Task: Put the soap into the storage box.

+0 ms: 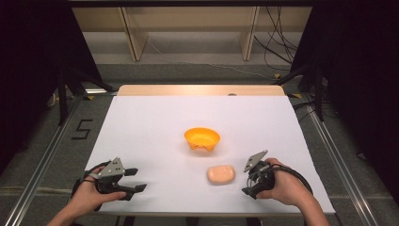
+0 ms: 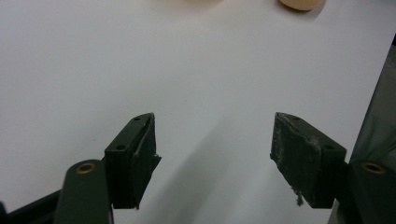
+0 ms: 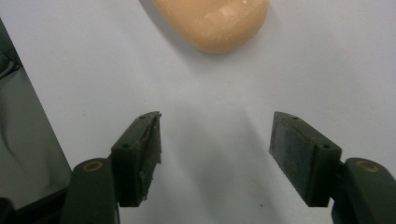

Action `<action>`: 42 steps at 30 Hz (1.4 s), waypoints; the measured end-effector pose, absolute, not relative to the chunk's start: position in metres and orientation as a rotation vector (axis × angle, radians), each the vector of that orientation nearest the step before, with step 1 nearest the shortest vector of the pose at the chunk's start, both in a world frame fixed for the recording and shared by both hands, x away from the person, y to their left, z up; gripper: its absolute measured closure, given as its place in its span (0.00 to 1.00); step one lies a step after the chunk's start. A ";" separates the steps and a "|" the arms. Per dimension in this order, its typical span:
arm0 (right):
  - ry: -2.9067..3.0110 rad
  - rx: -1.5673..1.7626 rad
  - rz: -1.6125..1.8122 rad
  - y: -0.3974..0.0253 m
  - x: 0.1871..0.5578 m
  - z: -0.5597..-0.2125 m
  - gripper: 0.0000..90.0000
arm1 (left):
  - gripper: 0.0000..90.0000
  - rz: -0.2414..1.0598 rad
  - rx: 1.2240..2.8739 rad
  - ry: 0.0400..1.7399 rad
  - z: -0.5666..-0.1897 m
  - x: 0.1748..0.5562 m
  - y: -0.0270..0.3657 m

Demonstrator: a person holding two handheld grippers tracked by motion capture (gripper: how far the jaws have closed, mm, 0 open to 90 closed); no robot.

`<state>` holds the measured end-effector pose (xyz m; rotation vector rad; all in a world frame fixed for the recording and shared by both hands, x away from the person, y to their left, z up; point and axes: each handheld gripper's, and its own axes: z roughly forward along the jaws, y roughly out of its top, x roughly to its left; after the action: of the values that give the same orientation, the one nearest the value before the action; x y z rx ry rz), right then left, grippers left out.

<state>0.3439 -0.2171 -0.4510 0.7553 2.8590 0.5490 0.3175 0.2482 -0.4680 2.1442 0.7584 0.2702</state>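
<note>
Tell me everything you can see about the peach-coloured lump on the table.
The peach-coloured lump is a smooth, rounded, oblong piece with a faintly speckled, matte surface, like soap or dough. It lies flat on the white table, in front of the orange bowl, apart from it. The right gripper, open, sits beside it without touching.

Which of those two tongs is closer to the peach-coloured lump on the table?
Right. The right tongs sit just beside the lump, jaws open toward it. The left tongs are well off to its other side, near the table's front left corner, also open.
</note>
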 end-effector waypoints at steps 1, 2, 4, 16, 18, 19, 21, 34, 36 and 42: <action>2.859 0.755 0.549 -0.217 0.344 -0.451 0.37 | 0.34 0.270 2.144 0.758 -0.468 0.317 0.248; 2.863 0.769 0.541 -0.216 0.344 -0.450 0.35 | 0.34 0.260 2.130 0.762 -0.468 0.317 0.247; 2.863 0.758 0.531 -0.215 0.344 -0.449 0.35 | 0.34 0.261 2.129 0.761 -0.468 0.317 0.247; 2.997 0.552 0.309 -0.198 0.365 -0.444 0.36 | 0.34 0.267 2.146 0.757 -0.468 0.317 0.248; 3.000 0.527 0.277 -0.194 0.372 -0.445 0.35 | 0.34 0.264 2.134 0.761 -0.468 0.317 0.248; 3.000 0.527 0.277 -0.194 0.372 -0.445 0.35 | 0.34 0.264 2.134 0.761 -0.468 0.317 0.248; 3.004 0.511 0.259 -0.191 0.375 -0.445 0.34 | 0.34 0.254 2.126 0.760 -0.468 0.316 0.247; 3.022 0.308 0.182 -0.165 0.395 -0.439 0.32 | 0.34 0.267 2.139 0.730 -0.468 0.317 0.247; 3.038 0.293 0.177 -0.159 0.397 -0.439 0.32 | 0.34 0.268 2.139 0.730 -0.468 0.317 0.247; 3.058 0.340 0.176 -0.148 0.395 -0.441 0.31 | 0.34 0.268 2.139 0.729 -0.468 0.317 0.247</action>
<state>0.3953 -0.1481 -0.4406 0.3401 3.0578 0.1762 0.3170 0.2475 -0.4678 2.1387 0.7286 0.2685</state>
